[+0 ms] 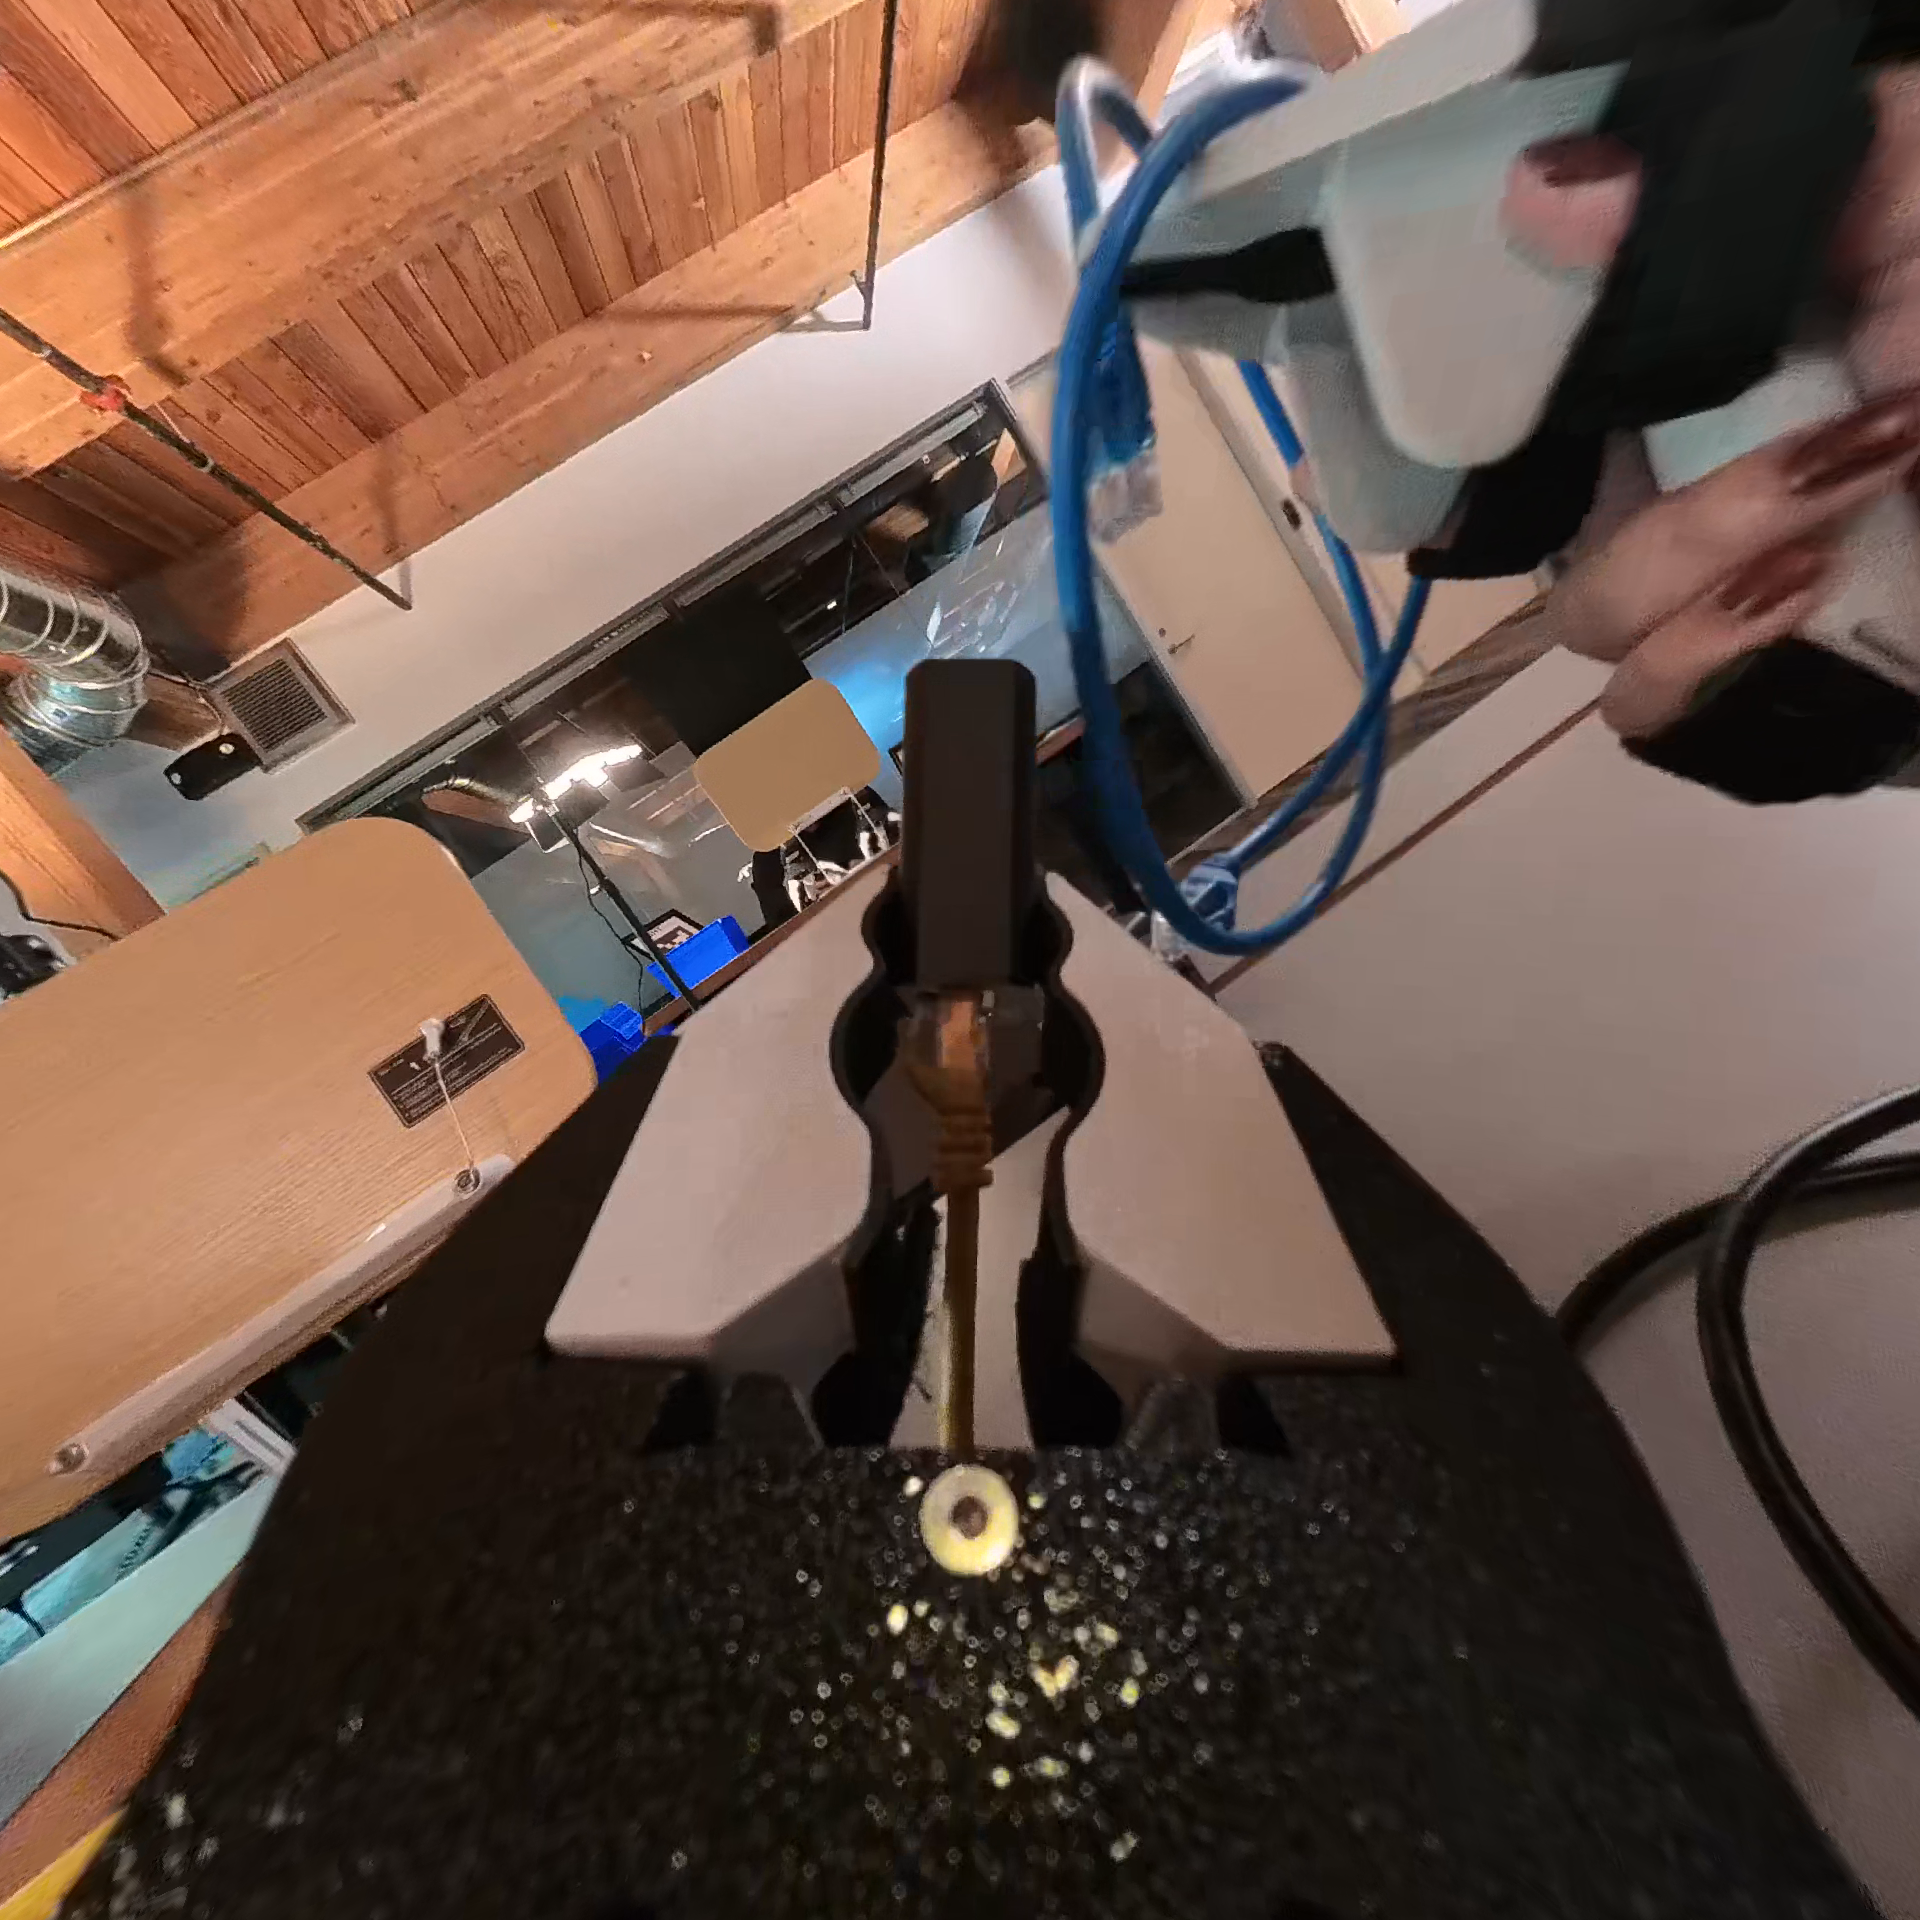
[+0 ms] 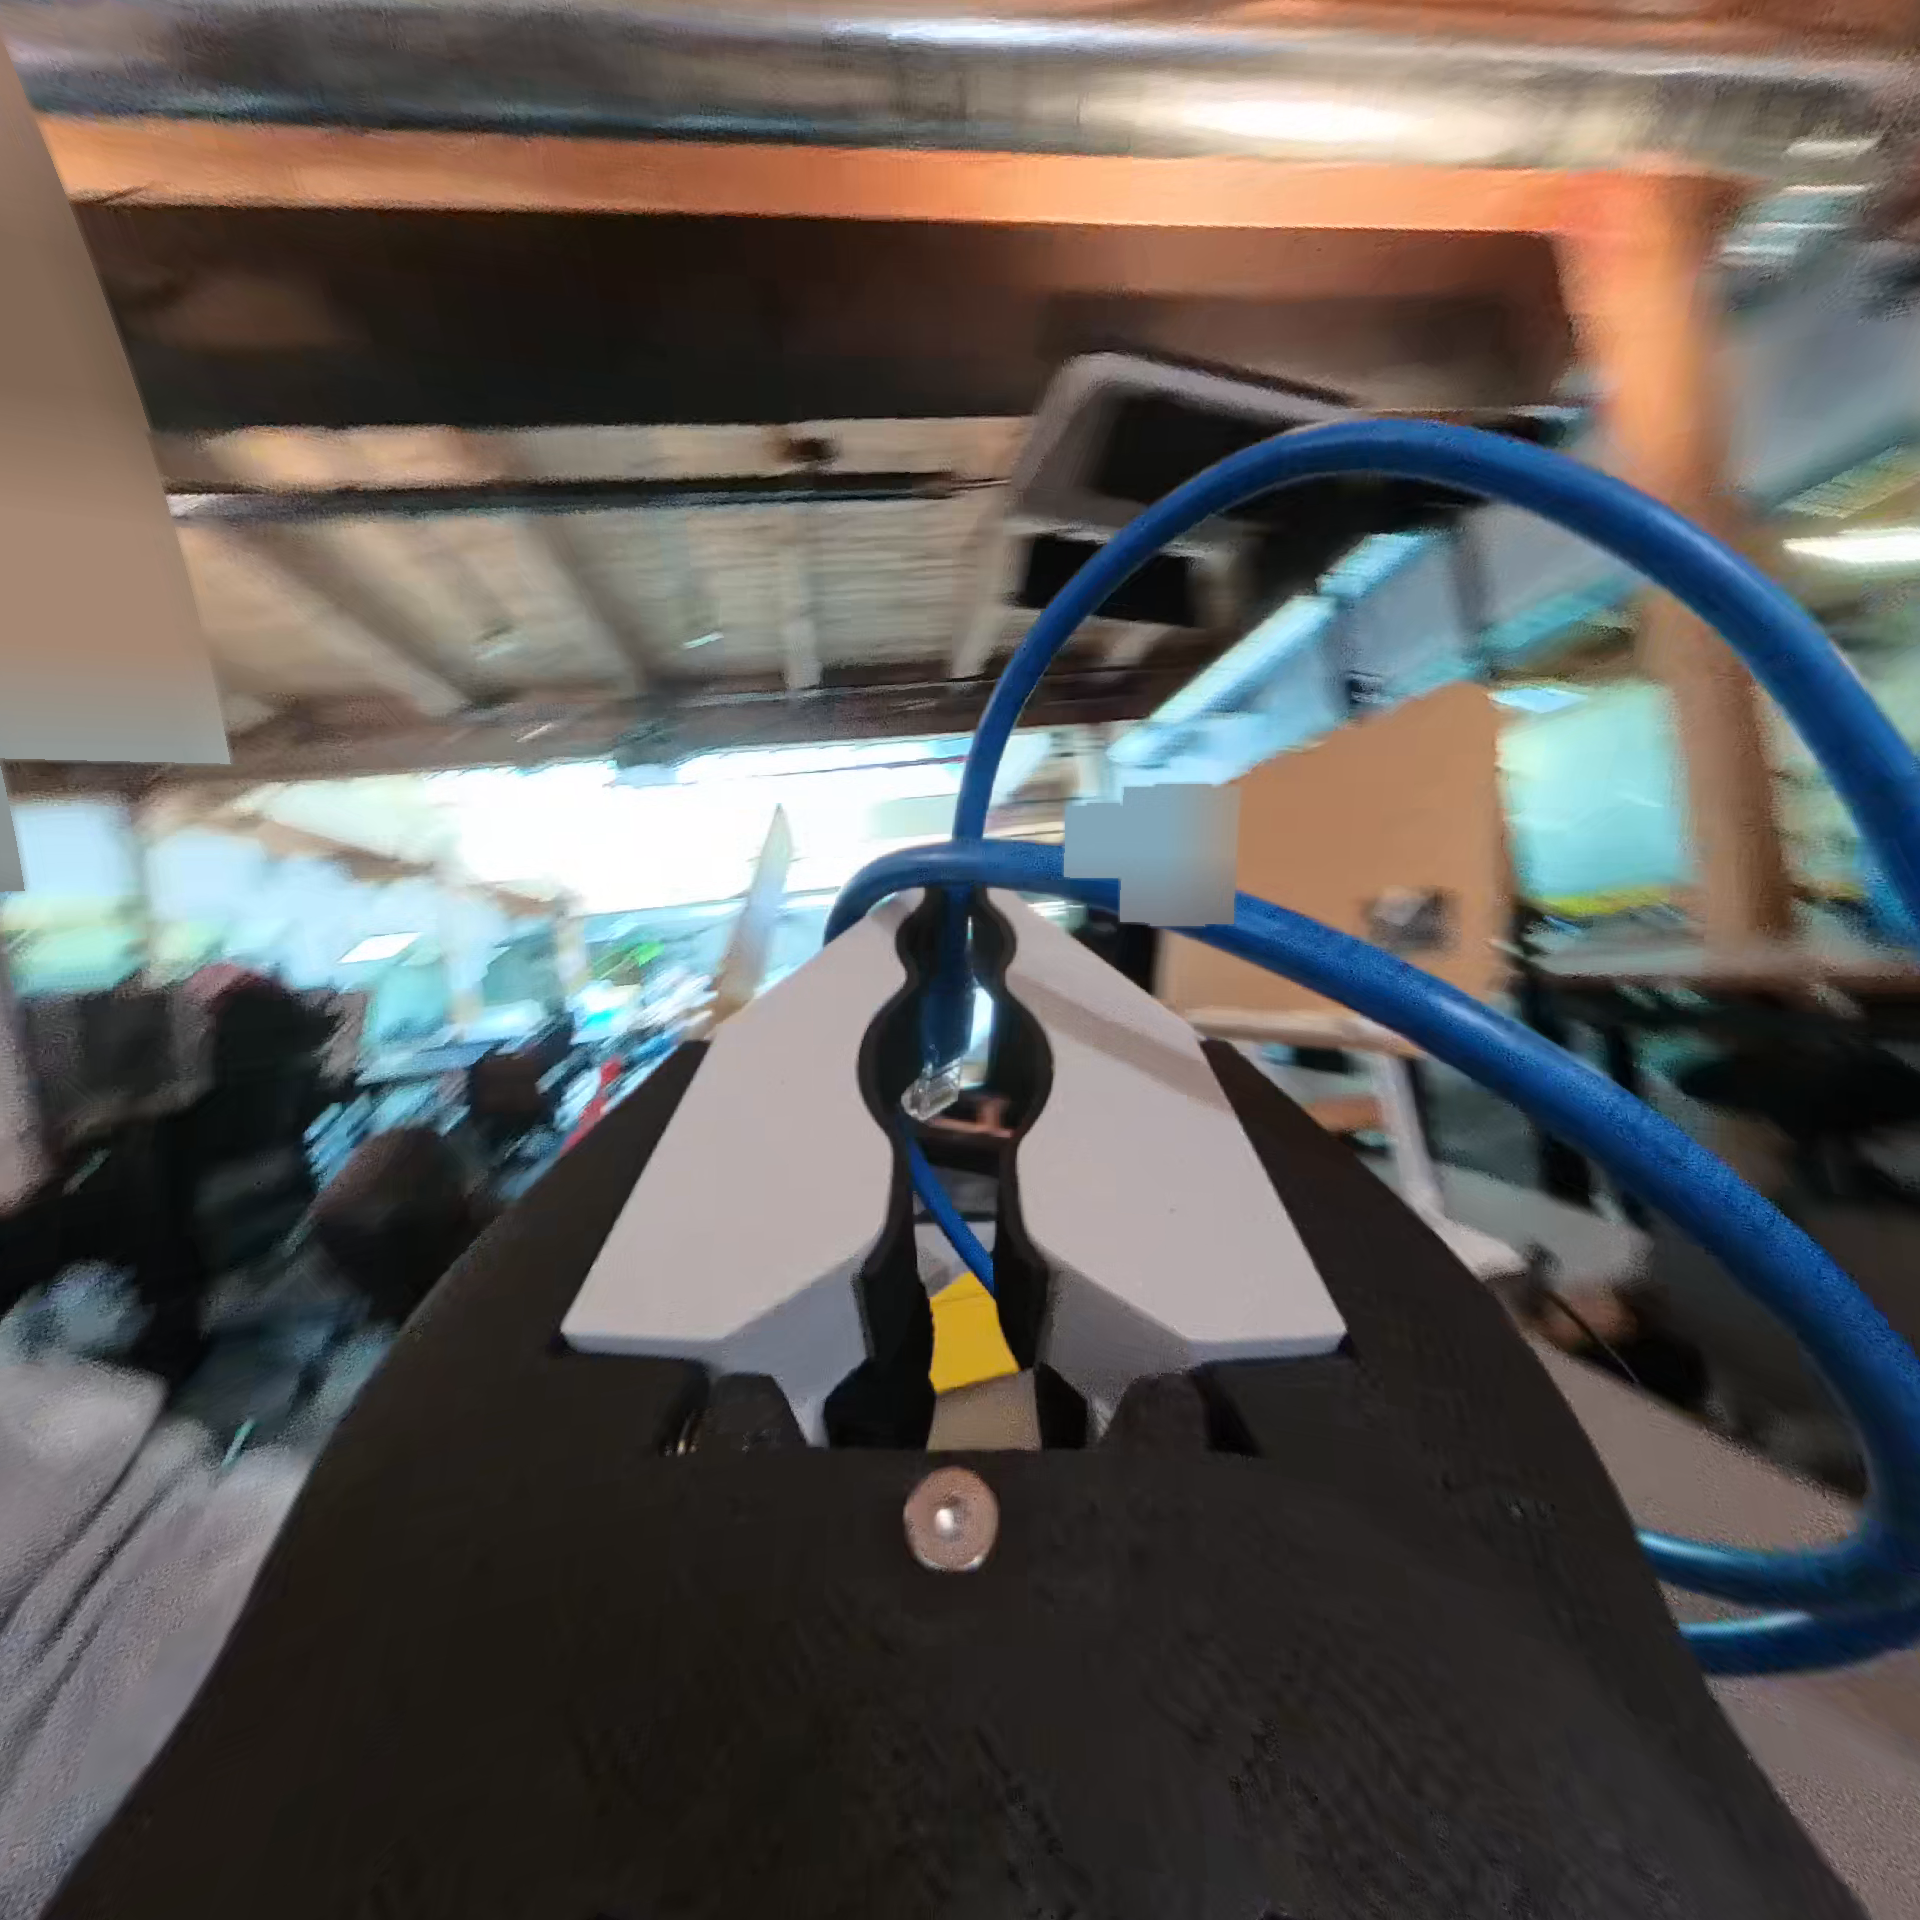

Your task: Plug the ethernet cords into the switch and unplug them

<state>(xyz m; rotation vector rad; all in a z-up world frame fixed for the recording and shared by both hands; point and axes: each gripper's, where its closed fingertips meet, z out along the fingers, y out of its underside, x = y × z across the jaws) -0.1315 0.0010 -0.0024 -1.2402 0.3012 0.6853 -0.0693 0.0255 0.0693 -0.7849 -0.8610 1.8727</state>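
Between the fingers, left wrist view: left gripper (image 1: 968, 935) pinched on a black box (image 1: 968, 821), presumably the switch; box stands upright, top half clear of the fingertips.
Yellow cord (image 1: 961, 1247): plug seated in the box's lower end, cord running back along the gap toward the camera.
Only in left wrist view: right gripper (image 1: 1195, 249) from outside, upper right, blurred, held by a hand (image 1: 1704, 582); blue cord (image 1: 1081, 623) hangs from it in a long loop with a loose plug (image 1: 1127, 468) dangling; black cable (image 1: 1745, 1340) on the white table (image 1: 1558, 1039); wood ceiling (image 1: 416, 208).
Only in right wrist view: right gripper (image 2: 956, 935) closed on the blue cord (image 2: 1455, 1039); its clear plug (image 2: 935, 1086) sits in the round hollow between the fingers, tip pointing back toward the camera.
Blue cord, path: leaves the fingertips, arcs up and right, sweeps down past the gripper's right side.
Background, right wrist view: heavily blurred; left gripper cannot be made out.
Cord vs box: blue plug not in the box; well apart.
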